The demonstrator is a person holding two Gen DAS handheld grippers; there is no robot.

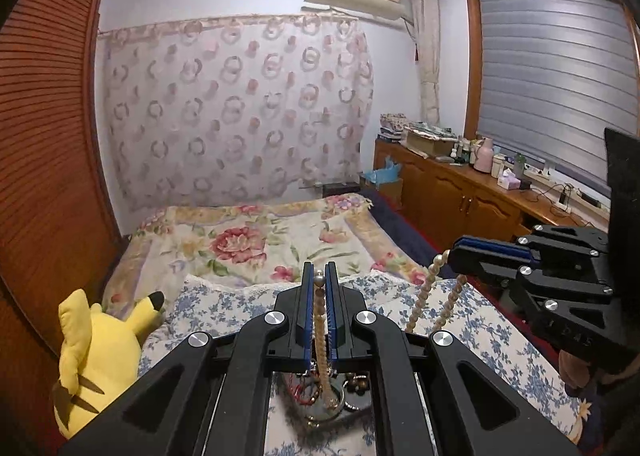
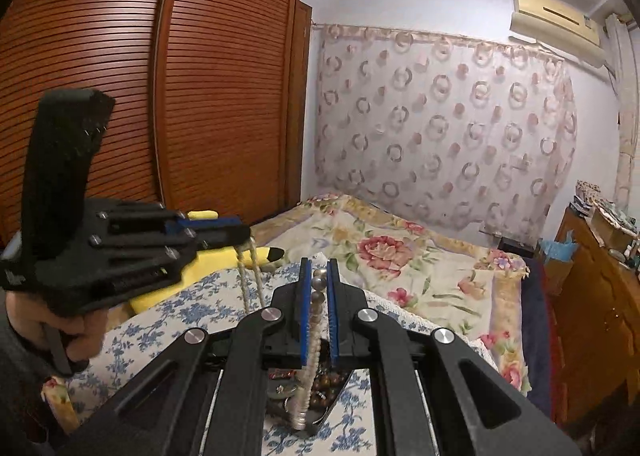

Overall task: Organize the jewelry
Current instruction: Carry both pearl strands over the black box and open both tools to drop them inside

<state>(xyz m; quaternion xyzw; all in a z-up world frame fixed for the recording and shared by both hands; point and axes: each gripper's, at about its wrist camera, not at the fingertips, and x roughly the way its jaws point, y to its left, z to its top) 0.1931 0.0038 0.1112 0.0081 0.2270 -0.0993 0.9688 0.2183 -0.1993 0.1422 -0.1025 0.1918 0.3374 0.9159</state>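
I note two grippers in play, both raised above the bed. The left gripper (image 1: 319, 276) has its jaws drawn close on a pearl necklace (image 1: 320, 320); strands run down between the blue pads toward a dark tray (image 1: 320, 412) directly below. The right gripper (image 2: 319, 276) is likewise clamped on the necklace, with a silver bead showing at its tips and a strand hanging down to the tray (image 2: 316, 426).

In the left wrist view, two beaded strands (image 1: 432, 296) hang from the right gripper (image 1: 456, 252). In the right wrist view, two strands (image 2: 250, 280) hang from the left gripper (image 2: 244, 234). Whether all of this is one necklace, I cannot tell.

The tray rests on a blue-flowered cloth (image 1: 224, 308). It holds brown beads (image 2: 328, 384), a red-corded piece (image 1: 302, 392) and silver metal items; I cannot count them, as the gripper bodies cover most of the tray.

Surroundings: one yellow plush toy (image 1: 96, 352) lies to the left, just beside the cloth. A floral bedspread (image 1: 248, 240) lies beyond. A slatted wooden wardrobe (image 2: 160, 76) stands at the left, a low wooden cabinet (image 1: 460, 196) with bottles at the right.
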